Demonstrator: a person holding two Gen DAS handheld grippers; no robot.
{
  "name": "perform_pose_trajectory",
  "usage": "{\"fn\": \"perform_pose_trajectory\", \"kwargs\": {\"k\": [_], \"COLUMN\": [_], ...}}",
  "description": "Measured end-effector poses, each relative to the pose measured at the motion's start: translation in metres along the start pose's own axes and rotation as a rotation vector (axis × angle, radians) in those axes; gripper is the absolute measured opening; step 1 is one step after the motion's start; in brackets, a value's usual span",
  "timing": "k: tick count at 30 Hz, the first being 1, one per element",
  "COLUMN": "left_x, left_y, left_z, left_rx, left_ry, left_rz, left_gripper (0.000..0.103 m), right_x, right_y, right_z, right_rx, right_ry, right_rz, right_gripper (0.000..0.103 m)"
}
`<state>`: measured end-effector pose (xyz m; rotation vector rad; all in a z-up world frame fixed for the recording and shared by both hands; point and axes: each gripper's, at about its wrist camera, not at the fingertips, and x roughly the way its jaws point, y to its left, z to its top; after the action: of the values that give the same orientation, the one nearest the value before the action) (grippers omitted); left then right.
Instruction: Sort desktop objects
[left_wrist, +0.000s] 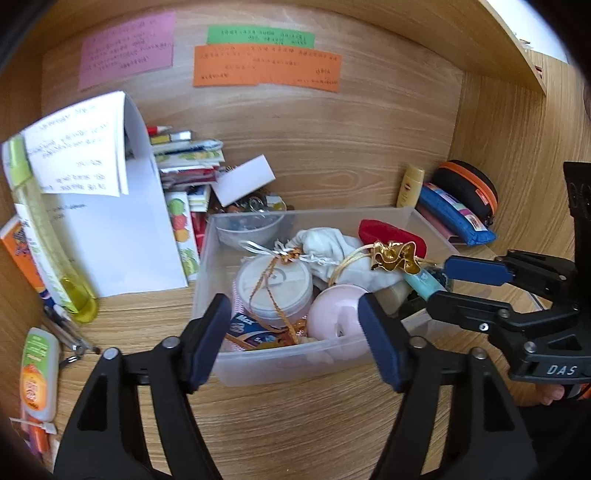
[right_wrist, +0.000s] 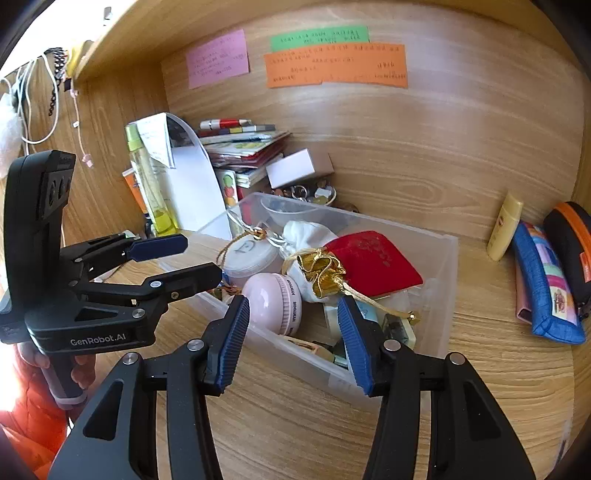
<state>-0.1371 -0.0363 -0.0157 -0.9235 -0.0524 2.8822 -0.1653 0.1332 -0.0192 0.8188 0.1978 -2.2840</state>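
A clear plastic bin (left_wrist: 280, 363) (right_wrist: 439, 258) sits on the wooden desk. It holds a pink round case (left_wrist: 334, 317) (right_wrist: 273, 301), a white lidded jar (left_wrist: 273, 286) (right_wrist: 251, 254), a red pouch (left_wrist: 391, 232) (right_wrist: 373, 260), a gold ribbon bag (left_wrist: 393, 254) (right_wrist: 323, 271) and white cloth. My left gripper (left_wrist: 293, 339) (right_wrist: 177, 260) is open and empty over the bin's near left corner. My right gripper (right_wrist: 293, 341) (left_wrist: 448, 282) is open and empty at the bin's near right edge.
White papers (left_wrist: 122, 221) and a green bottle (left_wrist: 48, 240) stand at the left. Stacked books (left_wrist: 188, 158) lie behind. A yellow tube (right_wrist: 504, 225), a blue pencil case (right_wrist: 546, 288) and a black-orange pouch (right_wrist: 570, 240) lie at the right. Coloured notes (left_wrist: 266, 66) are stuck on the back wall.
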Motion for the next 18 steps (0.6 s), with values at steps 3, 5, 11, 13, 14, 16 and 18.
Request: {"fn": "perform_pose_trajectory", "kwargs": {"k": [3,5,11,13,14,16,18], "left_x": [-0.009,-0.016,-0.034,-0.041,-0.044,-0.051,-0.057], "left_y": [-0.003,-0.006,-0.02,-0.025,-0.027,-0.031,-0.034], "left_z": [-0.001,-0.003,-0.007,-0.009,-0.01,-0.012,-0.014], "left_rx": [0.008,0.016,0.049,0.058,0.061,0.066,0.067], "left_ry": [-0.024,-0.042,-0.071,-0.084,-0.088,-0.1,-0.111], "left_rz": [0.02,0.041,0.078,0.096,0.106,0.127,0.135], "left_gripper": [0.079,0.087,0.098,0.1,0.1,0.1,0.101], "right_x": [-0.009,-0.016,-0.037,-0.043,-0.045,-0.052,-0.058], "right_y": [0.0,0.0,-0.006,-0.009,-0.011,-0.014,-0.015], "right_z": [-0.002,-0.005,-0.012,-0.014,-0.015,-0.018,-0.021], "right_rx": [-0.002,0.002,0.03,0.053,0.065,0.091,0.104], "right_ry": [-0.014,-0.035,-0.063,-0.055,-0.049,-0.042,-0.044], "right_rz": [-0.009,-0.024,-0.052,-0.04,-0.026,-0.006,-0.012], "right_gripper": [0.06,0.067,0.083,0.085,0.085,0.086,0.087]}}
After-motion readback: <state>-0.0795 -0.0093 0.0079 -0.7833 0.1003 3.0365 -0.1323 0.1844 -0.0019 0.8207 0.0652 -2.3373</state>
